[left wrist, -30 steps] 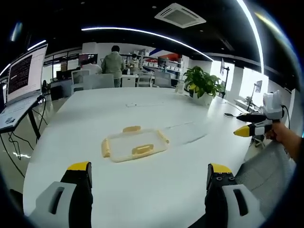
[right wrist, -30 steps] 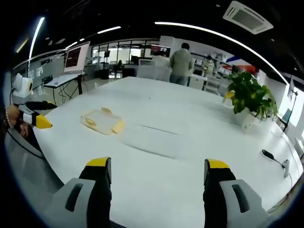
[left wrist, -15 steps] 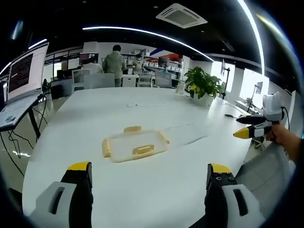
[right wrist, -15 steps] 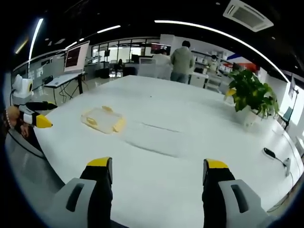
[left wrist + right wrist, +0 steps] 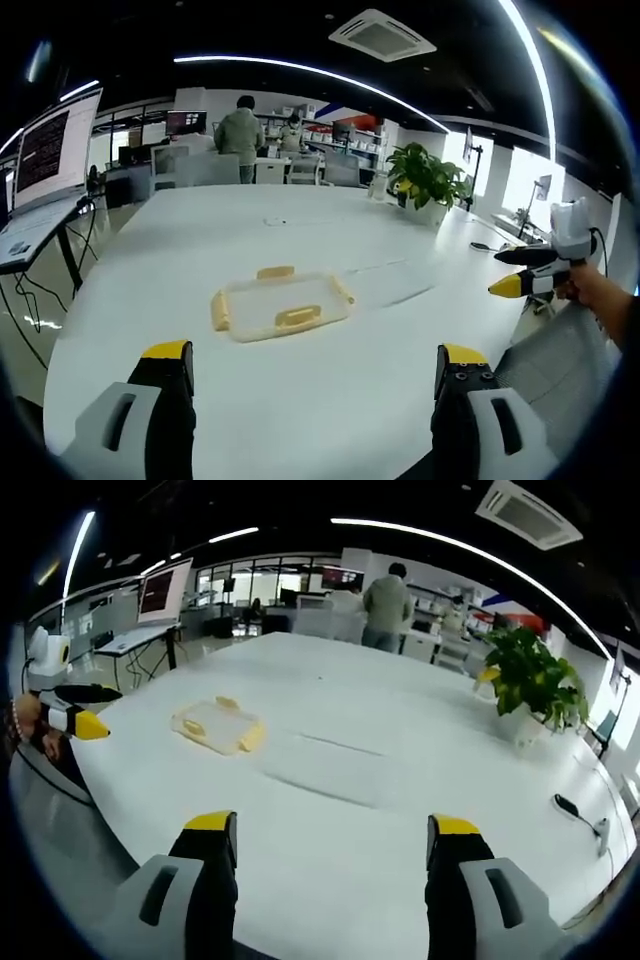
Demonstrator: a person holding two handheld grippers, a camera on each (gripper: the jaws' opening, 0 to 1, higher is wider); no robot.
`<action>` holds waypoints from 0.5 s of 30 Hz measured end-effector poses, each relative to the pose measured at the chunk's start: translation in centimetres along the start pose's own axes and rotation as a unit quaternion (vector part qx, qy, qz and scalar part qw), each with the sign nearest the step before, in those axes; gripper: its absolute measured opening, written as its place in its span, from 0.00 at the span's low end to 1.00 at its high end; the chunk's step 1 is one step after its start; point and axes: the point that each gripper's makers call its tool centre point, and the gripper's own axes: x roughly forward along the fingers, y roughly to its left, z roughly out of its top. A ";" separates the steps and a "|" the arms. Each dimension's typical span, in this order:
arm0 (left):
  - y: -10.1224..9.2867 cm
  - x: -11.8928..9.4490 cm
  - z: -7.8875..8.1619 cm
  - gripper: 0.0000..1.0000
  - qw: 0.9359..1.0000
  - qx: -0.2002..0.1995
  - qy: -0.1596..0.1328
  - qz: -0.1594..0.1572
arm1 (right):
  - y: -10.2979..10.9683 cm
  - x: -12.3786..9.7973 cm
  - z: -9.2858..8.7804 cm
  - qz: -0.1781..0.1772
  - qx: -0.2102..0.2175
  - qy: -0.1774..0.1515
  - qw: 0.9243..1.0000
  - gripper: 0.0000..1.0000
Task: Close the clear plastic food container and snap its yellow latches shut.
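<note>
**On the white table: container flat, both grippers held back**

On the near half of the white table (image 5: 300, 380), a clear plastic container (image 5: 280, 305) lying flat with yellow latches (image 5: 299, 316) around its rim; also visible in the right gripper view (image 5: 215, 726). Well clear of the potted plant (image 5: 425, 180) at the far side and of the laptop (image 5: 45, 165) on a side stand. Nothing touching it.

Left gripper (image 5: 315, 375): jaws wide apart, empty, raised above the table edge and aimed at the container. Right gripper (image 5: 330, 845): jaws likewise wide apart, empty, container off to the left and well away. Right gripper also seen from the left gripper view (image 5: 535, 270), held in a hand beyond the table's edge; left gripper seen likewise from the right gripper view (image 5: 70, 715). Judged as a standoff before approach: both tools kept back and spread, likely to allow an unobstructed reach from either side.

Long axis of the container running roughly crosswise in the left gripper view, tilted slightly upward to the right; one yellow latch on each short end and one on each long side. Lid apparently resting on the base already, though not certain at this range; latch positions, up or snapped down, cannot be told.

A person (image 5: 240, 130) standing in the background, back turned.
</note>
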 end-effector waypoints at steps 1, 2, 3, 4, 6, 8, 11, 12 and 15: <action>0.0 0.0 0.0 0.99 1.000 -0.001 0.001 0.000 | 0.1 0.0 0.0 0.002 0.002 0.000 1.000 0.75; 0.0 0.1 -0.1 0.99 1.000 -0.002 0.003 0.000 | 0.1 0.0 0.0 0.003 0.004 0.000 1.000 0.75; 0.0 0.1 -0.2 0.99 1.000 -0.002 0.004 0.000 | 0.1 0.1 -0.1 0.004 0.008 0.001 1.000 0.75; 0.0 0.1 -0.2 0.99 1.000 -0.003 0.005 -0.001 | 0.1 0.1 -0.1 0.005 0.010 0.001 1.000 0.75; 0.1 0.1 -0.3 0.99 1.000 -0.003 0.007 0.000 | 0.1 0.2 -0.1 0.006 0.012 0.001 1.000 0.75; 0.1 0.2 -0.3 0.99 1.000 -0.005 0.009 0.000 | 0.1 0.3 -0.1 0.011 0.023 0.000 1.000 0.75; 0.1 0.2 -0.5 0.99 1.000 -0.007 0.014 -0.001 | 0.0 0.3 -0.3 0.012 0.035 0.004 0.999 0.75; 0.1 0.2 -0.5 0.99 1.000 -0.006 0.013 0.000 | -0.1 0.3 -0.2 0.011 0.036 0.002 0.999 0.75; 0.1 0.2 -0.5 0.99 1.000 -0.006 0.012 0.000 | 0.2 0.3 -0.1 0.015 0.032 0.001 0.999 0.75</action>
